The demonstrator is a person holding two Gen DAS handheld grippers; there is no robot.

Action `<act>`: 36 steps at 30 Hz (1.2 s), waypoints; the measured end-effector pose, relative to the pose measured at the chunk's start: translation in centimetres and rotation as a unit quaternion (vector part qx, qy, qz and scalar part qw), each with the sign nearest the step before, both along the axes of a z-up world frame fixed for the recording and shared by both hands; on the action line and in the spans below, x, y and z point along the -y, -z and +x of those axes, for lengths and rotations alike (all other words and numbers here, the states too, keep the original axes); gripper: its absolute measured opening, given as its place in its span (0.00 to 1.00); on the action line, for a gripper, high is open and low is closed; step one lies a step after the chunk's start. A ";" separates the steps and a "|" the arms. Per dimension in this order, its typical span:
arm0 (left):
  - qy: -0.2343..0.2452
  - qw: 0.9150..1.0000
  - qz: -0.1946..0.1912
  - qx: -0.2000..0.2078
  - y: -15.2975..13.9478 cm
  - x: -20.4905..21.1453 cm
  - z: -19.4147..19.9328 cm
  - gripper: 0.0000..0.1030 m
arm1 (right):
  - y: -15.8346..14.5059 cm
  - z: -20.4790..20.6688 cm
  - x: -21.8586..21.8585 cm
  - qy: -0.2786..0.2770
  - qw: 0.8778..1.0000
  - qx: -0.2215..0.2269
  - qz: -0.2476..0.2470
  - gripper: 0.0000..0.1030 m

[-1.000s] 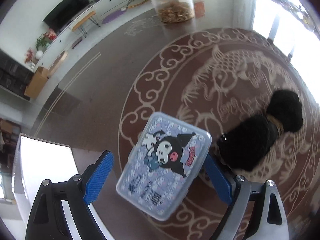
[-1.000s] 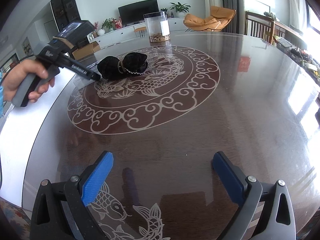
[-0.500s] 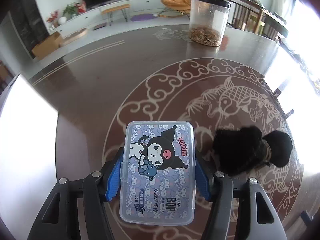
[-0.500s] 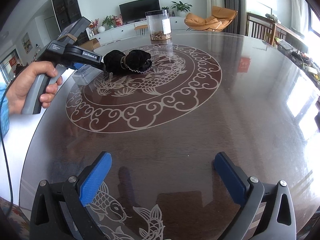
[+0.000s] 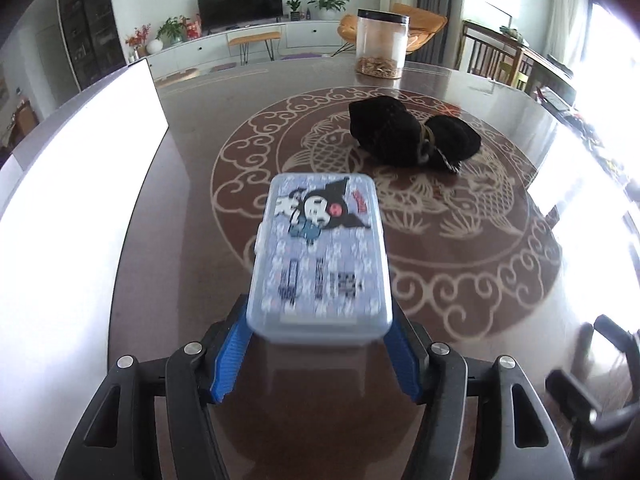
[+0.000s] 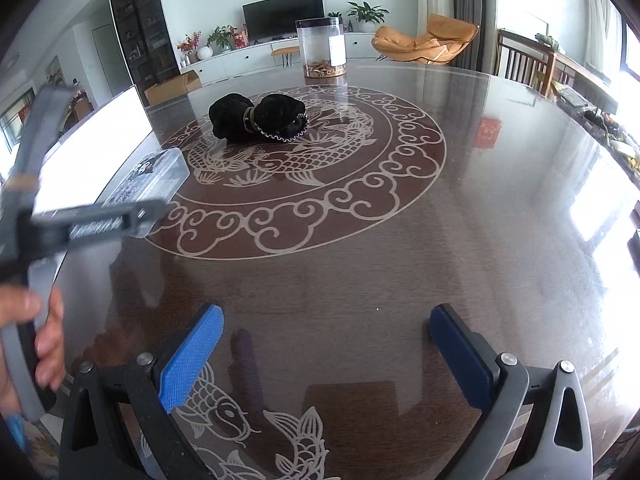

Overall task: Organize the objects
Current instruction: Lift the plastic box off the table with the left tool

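Left tongs (image 5: 318, 354) grip the cartoon-printed box (image 5: 318, 252) above the table (image 5: 460, 280)

The box (image 5: 318, 256) at 6 o'clock in the left wrist view is clear plastic with a pale lilac printed lid; the lid shows a cartoon figure in black, white and blue with a pink spot. The pads (image 5: 232, 356) of the left gripper (image 5: 318, 360) are bright blue on black arms. The table (image 6: 480, 220) is dark brown and glossy, with cream cloud scrolls and fish. The fabric bundle (image 5: 412, 136) at 1 o'clock is black. The jar (image 5: 383, 44) at 12 o'clock is clear with a black lid and tan contents.
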State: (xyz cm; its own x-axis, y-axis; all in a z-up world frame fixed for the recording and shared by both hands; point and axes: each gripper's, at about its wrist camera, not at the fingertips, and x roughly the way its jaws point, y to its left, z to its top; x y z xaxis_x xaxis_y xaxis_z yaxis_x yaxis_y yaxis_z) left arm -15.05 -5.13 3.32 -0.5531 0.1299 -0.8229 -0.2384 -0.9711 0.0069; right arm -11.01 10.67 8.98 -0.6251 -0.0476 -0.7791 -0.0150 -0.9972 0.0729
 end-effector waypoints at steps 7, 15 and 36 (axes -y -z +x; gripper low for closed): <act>-0.007 1.000 -0.002 0.012 0.2 0.6 -1.3 0.93 | 0.1 -0.2 0.6 -0.001 1.000 0.007 0.022 1.00; 0.005 1.000 -0.001 0.012 0.3 -0.3 -2.5 1.00 | 0.2 -0.2 0.6 -0.001 1.000 0.007 0.025 1.00; 0.004 1.000 0.002 0.005 0.6 -0.3 -2.4 1.00 | 0.4 -0.2 1.0 -0.003 0.999 0.019 0.042 1.00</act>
